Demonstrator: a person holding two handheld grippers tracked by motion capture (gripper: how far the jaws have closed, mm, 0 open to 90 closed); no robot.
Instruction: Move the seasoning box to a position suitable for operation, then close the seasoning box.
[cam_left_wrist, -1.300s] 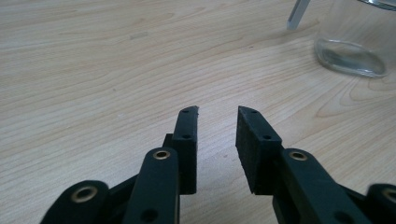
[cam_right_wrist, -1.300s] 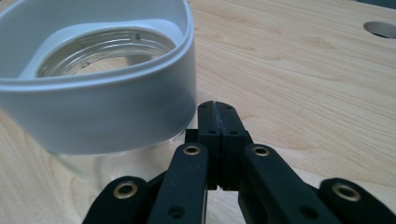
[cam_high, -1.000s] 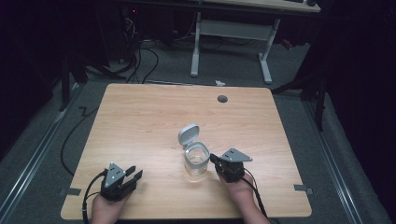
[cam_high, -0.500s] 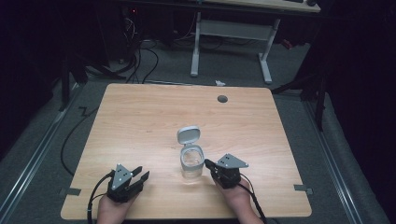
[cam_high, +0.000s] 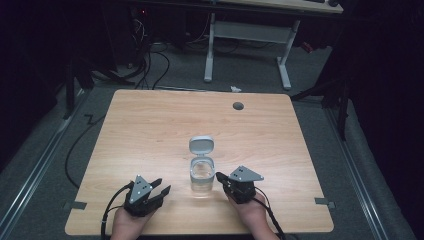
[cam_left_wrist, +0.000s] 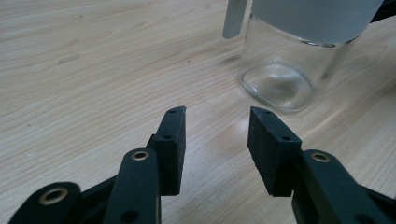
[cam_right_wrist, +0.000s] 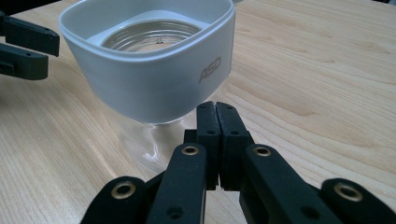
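Observation:
A clear glass jar with a white plastic collar stands near the front middle of the wooden table. Its white flip lid is open and leans back. In the left gripper view the jar's glass base sits just ahead and to the right of the jaws. My left gripper is open and empty, left of the jar. My right gripper is shut on nothing, its tips close beside the jar's white collar; whether they touch it is unclear.
A round cable hole lies near the table's far edge. Beyond the table stand a white desk frame and cables on the dark floor. The left gripper's jaws appear past the jar in the right gripper view.
Both hands have drawn back toward the table's front edge. The right gripper has slipped from beside the jar's upper part to lower near its base. The jar stays put.

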